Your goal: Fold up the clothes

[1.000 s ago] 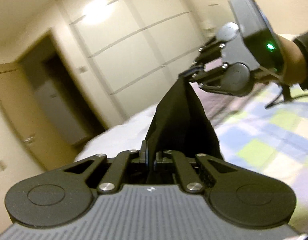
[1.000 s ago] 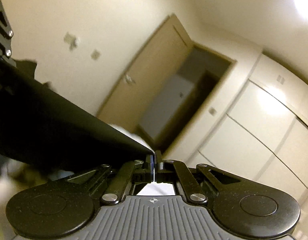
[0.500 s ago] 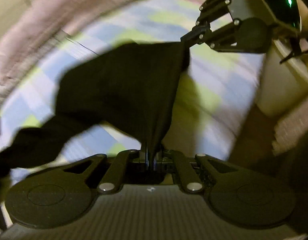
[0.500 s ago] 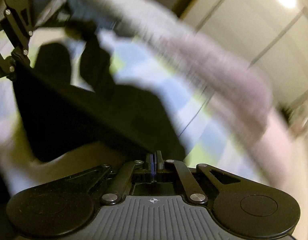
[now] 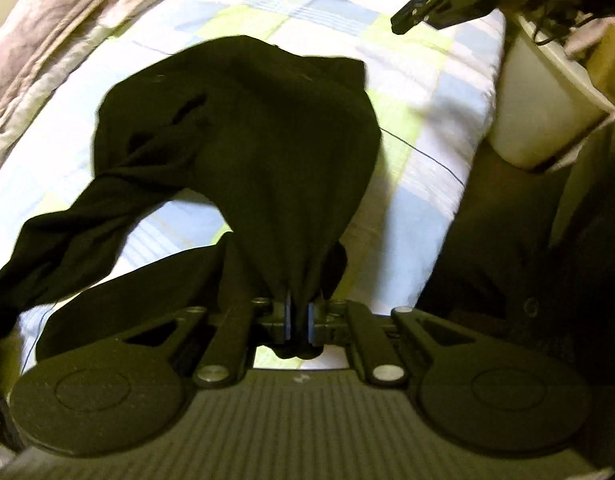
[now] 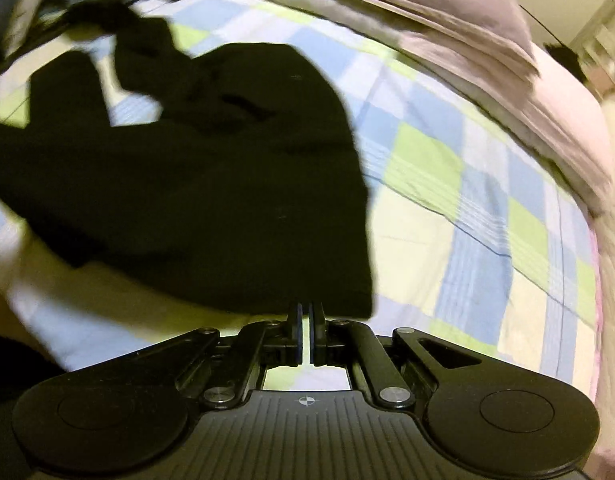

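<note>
The left wrist view shows the left gripper [image 5: 297, 322] pinching the black garment's [image 5: 243, 128] near edge on the checked bedspread [image 5: 427, 92], while the right gripper [image 6: 306, 334], slightly parted and empty, should regrip that edge before smoothing.

Black garment [image 5: 243, 128] lies rumpled on the checked bedspread [image 5: 419, 92], legs trailing left.

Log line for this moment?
left tongs: shut on black garment | right tongs: slightly parted, empty | black garment: on checked bedsheet
</note>
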### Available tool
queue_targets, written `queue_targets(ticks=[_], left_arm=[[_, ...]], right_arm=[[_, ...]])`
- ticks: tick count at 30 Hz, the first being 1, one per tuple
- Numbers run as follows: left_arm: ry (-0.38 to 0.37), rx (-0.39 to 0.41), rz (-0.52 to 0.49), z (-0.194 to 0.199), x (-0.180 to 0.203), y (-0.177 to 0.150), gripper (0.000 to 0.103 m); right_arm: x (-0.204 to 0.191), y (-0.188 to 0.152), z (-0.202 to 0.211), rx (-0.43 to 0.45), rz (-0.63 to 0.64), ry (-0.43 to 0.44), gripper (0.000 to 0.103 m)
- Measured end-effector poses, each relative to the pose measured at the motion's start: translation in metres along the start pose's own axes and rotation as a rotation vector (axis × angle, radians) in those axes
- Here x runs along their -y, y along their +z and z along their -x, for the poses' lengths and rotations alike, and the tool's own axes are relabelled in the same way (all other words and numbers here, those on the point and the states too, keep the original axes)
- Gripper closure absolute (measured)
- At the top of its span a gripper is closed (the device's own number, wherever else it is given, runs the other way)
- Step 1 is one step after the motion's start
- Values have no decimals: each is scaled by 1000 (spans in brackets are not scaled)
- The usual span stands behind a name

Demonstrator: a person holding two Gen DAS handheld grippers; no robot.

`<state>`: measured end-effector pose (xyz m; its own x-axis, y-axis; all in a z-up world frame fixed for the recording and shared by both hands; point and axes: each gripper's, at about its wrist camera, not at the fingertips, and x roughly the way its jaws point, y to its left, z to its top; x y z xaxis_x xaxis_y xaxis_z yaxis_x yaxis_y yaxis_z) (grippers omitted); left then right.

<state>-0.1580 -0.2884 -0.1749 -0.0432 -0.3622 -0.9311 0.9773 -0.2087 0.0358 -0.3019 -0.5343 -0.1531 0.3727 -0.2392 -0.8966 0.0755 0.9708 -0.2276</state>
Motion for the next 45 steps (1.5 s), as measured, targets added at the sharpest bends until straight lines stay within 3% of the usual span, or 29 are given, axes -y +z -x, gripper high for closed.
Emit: queue_targets(ticks=[1, 2, 3, 5, 11, 14, 17, 18, 19, 20, 21, 25, 28, 32, 40, 45], left_arm=[[21, 7, 31, 5, -3, 1, 99], [42, 14, 63, 9, -5, 3, 99], [61, 21, 101, 14, -8, 5, 99], [99, 31, 167, 18, -14, 12, 99], [198, 60, 330, 32, -22, 43, 99], [227, 83, 395, 41, -24, 50, 99], [269, 92, 414, 47, -26, 49, 99], [292, 89, 403, 48, -27, 47, 99], [316, 85, 390, 50, -28, 44, 99], [337, 96, 377, 55, -31, 41, 99], [357, 109, 363, 61, -34, 38, 99], [393, 251, 241, 95, -41, 28, 99], [412, 426, 140, 131, -53, 15, 100], [451, 632, 23, 198, -71, -6, 100], [587, 981, -168, 370, -72, -8, 100], [629, 1110, -218, 435, -72, 10, 100]], right_arm=[[9, 2, -4, 3, -2, 2, 67], [15, 3, -8, 14, 10, 3, 22], [18, 3, -12, 40, 30, 17, 13], [11, 0, -27, 60, 126, 53, 13], [-35, -46, -69, 143, 523, 168, 13], [-51, -62, -91, 236, 644, 78, 13], [-55, -58, -111, 256, 632, 21, 17], [-55, -54, -115, 253, 616, 12, 28], [-53, -52, -113, 252, 595, -7, 72], [-51, -49, -112, 250, 574, -26, 87], [-48, -45, -107, 256, 542, -50, 88], [-22, -24, -29, 331, 356, -203, 93], [-14, -6, 49, 395, 245, -350, 94], [-43, 5, 168, 494, 145, -577, 94], [-115, 21, 393, 708, 32, -917, 94], [-129, 36, 482, 826, 12, -1057, 94]])
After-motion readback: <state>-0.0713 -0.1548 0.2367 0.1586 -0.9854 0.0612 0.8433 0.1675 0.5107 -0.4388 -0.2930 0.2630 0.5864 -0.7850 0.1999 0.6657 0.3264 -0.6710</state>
